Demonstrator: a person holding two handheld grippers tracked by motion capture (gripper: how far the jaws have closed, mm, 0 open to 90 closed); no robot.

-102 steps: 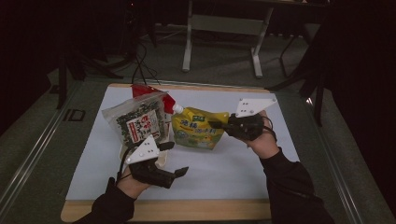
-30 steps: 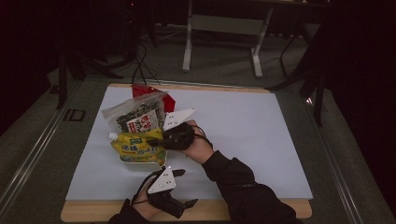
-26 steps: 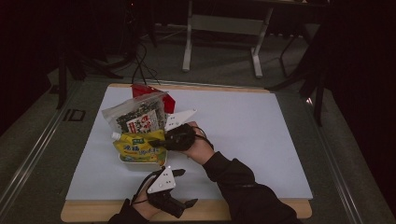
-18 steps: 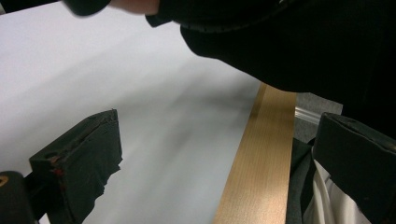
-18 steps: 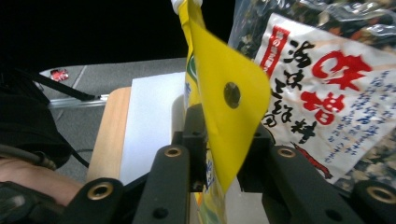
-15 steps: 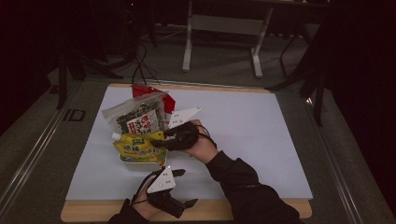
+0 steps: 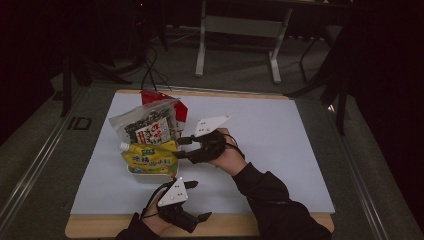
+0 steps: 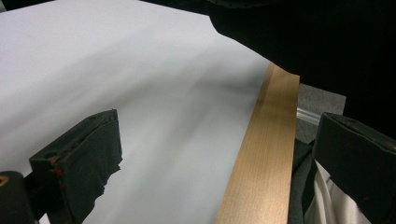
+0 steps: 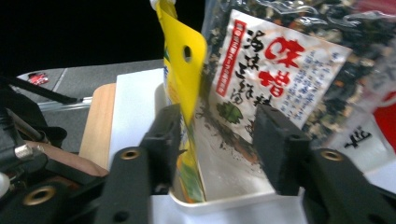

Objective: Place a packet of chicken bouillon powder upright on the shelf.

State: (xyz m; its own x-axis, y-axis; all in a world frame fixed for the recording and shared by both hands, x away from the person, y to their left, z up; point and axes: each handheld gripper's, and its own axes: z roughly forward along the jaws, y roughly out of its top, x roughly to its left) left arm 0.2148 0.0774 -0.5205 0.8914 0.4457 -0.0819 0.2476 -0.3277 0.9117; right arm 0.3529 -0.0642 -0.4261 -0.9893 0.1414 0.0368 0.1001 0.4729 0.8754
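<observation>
Right gripper view shows your right gripper (image 9: pixel 217 140) released, its jaws spread, the yellow pouch (image 9: pixel 182 84) touching one jaw and leaning in a white tray (image 9: pixel 224 198) beside the seaweed bag (image 9: pixel 280 70). Your left gripper (image 8: pixel 217 158) hangs unclenched over the table's wooden edge (image 8: pixel 266 154).

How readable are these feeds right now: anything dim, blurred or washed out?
High view: dim, surroundings near black, but the yellow pouch and the seaweed bag read clearly. Left gripper view: the white sheet looks soft, shaded toward the wooden edge. Right gripper view: sharp red print on the bag; black top left.
</observation>
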